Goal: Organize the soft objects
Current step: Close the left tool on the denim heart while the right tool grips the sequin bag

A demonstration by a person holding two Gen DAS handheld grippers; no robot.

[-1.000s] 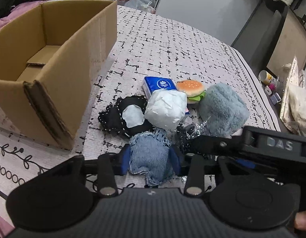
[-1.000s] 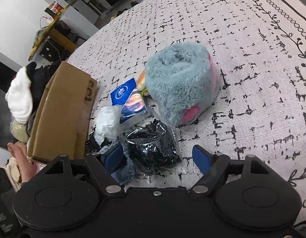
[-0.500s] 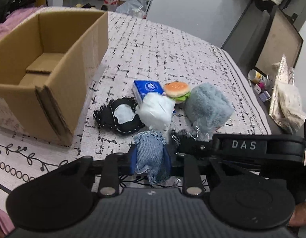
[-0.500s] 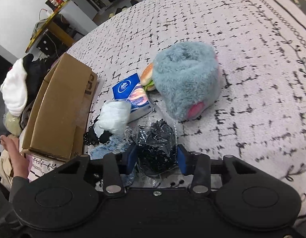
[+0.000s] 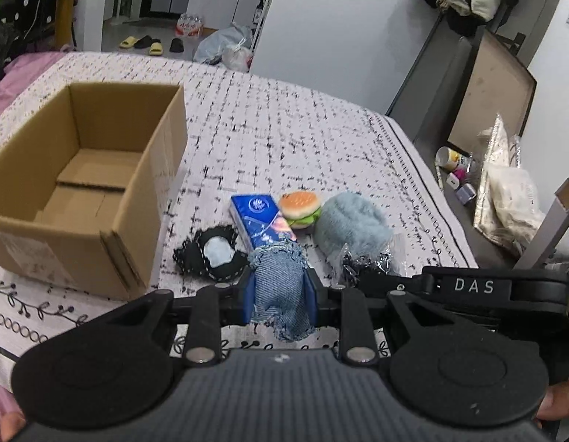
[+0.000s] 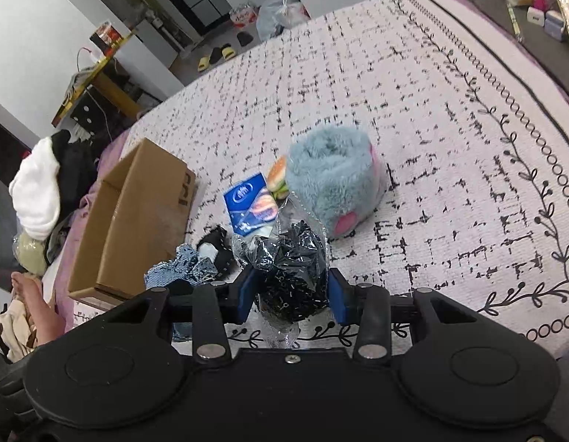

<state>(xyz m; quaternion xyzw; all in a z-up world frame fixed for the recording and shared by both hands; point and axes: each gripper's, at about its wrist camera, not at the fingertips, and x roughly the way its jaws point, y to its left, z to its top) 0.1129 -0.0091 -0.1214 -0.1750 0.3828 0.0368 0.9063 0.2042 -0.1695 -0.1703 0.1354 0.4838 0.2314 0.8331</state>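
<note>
Both clamped and lifted now: left gripper (image 5: 280,293) on the denim piece (image 5: 280,294), right gripper (image 6: 290,296) on the bagged black item (image 6: 292,276), ready for the cardboard box (image 5: 129,221) at left of frame.

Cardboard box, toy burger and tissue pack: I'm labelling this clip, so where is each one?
Cardboard box (image 5: 111,180): left wrist view, on its inner floor flaps.
Toy burger (image 5: 300,207): left wrist view, on the bun's top.
Tissue pack (image 6: 249,202): right wrist view, on its blue printed face.
</note>
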